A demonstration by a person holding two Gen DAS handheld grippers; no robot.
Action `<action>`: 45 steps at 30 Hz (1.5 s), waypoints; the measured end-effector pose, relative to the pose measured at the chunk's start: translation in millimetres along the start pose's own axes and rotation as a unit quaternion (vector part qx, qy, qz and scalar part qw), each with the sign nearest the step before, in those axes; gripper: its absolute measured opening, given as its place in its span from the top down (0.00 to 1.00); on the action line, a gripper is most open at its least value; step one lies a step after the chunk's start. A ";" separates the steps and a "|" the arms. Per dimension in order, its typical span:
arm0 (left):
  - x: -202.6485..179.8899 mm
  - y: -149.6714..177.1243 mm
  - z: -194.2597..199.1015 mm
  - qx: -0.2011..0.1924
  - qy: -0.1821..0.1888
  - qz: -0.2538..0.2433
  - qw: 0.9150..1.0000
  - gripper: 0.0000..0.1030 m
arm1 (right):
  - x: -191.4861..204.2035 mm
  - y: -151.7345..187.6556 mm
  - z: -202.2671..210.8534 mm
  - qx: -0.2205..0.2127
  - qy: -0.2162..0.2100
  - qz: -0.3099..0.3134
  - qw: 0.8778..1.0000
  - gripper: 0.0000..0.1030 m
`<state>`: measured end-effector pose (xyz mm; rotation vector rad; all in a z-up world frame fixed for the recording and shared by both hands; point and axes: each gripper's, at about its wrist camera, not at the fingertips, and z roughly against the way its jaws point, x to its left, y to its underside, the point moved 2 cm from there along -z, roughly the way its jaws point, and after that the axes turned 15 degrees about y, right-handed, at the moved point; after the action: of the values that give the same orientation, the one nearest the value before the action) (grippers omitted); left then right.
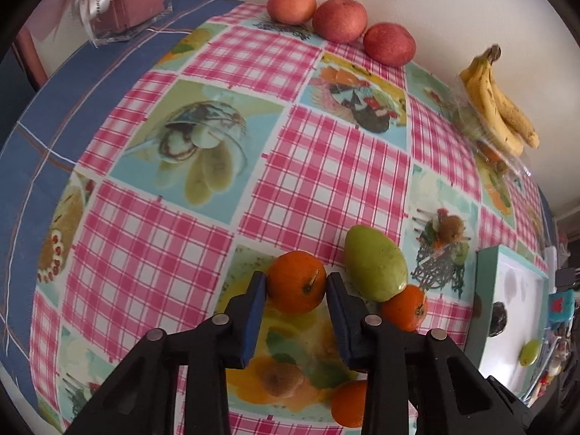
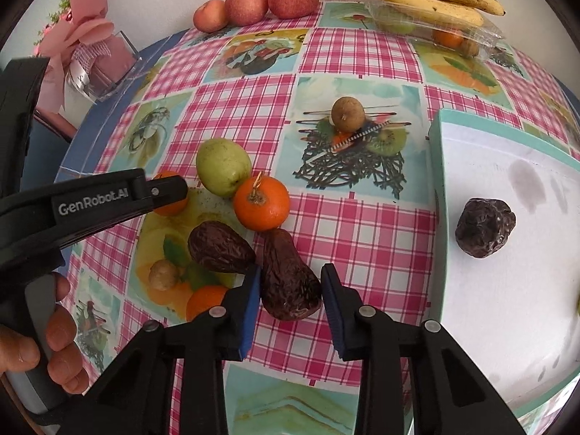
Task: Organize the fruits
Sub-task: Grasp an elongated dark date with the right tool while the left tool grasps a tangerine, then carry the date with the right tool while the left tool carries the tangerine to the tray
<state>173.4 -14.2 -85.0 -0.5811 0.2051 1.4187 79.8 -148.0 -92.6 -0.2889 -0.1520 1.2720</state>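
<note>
Left tongs [image 1: 296, 282]: blue pads pinching a round orange tangerine [image 1: 296, 282], both pads touching its sides, near the front edge of the worktop [image 1: 203, 224] with its pink-checked, fruit-printed cloth. Just beside it: a green pear-shaped fruit [image 1: 375, 262], touching a second tangerine [image 1: 404, 307].

Right tongs [image 2: 291, 291]: spread around a dark wrinkled pear-shaped avocado [image 2: 290, 279], left pad at its side, right pad just clear; not gripping. Second dark wrinkled avocado [image 2: 219, 248] lying just beside the first. Small brown round fruit [image 2: 347, 114] further back, apart from the group.

White tray with teal rim [image 2: 440, 166] at the right edge of the worktop, holding one dark wrinkled round fruit [image 2: 485, 227].

Along the back edge: three red apples [image 1: 339, 20] in a row; yellow bananas [image 1: 502, 108] resting on a clear plastic container [image 2: 435, 27] toward the back right corner.
</note>
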 end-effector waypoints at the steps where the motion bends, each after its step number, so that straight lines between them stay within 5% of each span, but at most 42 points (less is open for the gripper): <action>1: -0.1 -1.0 5.5 -0.006 0.004 0.002 1.000 0.65 | -3.7 0.2 2.9 -0.003 -0.003 -0.003 1.000 0.66; 10: -17.9 -6.8 58.2 -0.067 0.022 -0.020 0.997 0.65 | -26.4 -7.5 43.2 -0.059 -0.010 -0.036 0.998 0.66; 24: -39.1 -0.7 82.9 -0.092 0.028 -0.044 0.994 0.65 | -60.7 -8.1 66.6 -0.086 0.000 -0.078 0.993 0.66; 32: -60.7 7.2 81.2 -0.087 0.035 -0.061 0.994 0.65 | -107.7 -0.7 67.7 -0.084 0.013 -0.131 0.988 0.66; 45: -124.9 39.1 57.3 -0.052 0.062 -0.116 0.990 0.65 | -217.5 30.9 70.1 -0.071 0.101 -0.231 0.965 0.66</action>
<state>103.8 -92.7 11.9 -0.7547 0.1577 1.1741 -30.7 -338.7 -24.7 -0.4749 -0.1265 0.7637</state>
